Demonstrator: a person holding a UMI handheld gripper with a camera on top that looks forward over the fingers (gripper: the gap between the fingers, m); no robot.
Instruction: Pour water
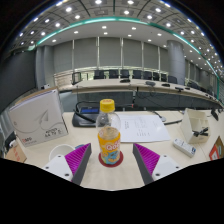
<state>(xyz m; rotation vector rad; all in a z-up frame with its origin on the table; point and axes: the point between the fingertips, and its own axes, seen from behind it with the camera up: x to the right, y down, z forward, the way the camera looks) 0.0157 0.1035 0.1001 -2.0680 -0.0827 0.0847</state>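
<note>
The clear plastic bottle of orange liquid with a yellow cap (109, 133) stood upright on the pale table (150, 172), dead ahead of the gripper (112, 160) and just past its fingertips, on or beside a small red coaster-like disc (112, 158). Its long axis ran vertical, so a straight push forward would likely bring the body between the purple-padded fingers (80, 160). The gripper was released, its fingers spread wide with clear gaps to either side of the bottle and nothing held.

A clear plastic cup (61, 153) sat just left of the left finger, partly hidden behind it, probably the vessel to pour into. Whether the cap was loosened could not be made out. A white sheet of paper (143, 127) lay beyond the bottle, and a white carton with red print (38, 119) stood off to the left.
</note>
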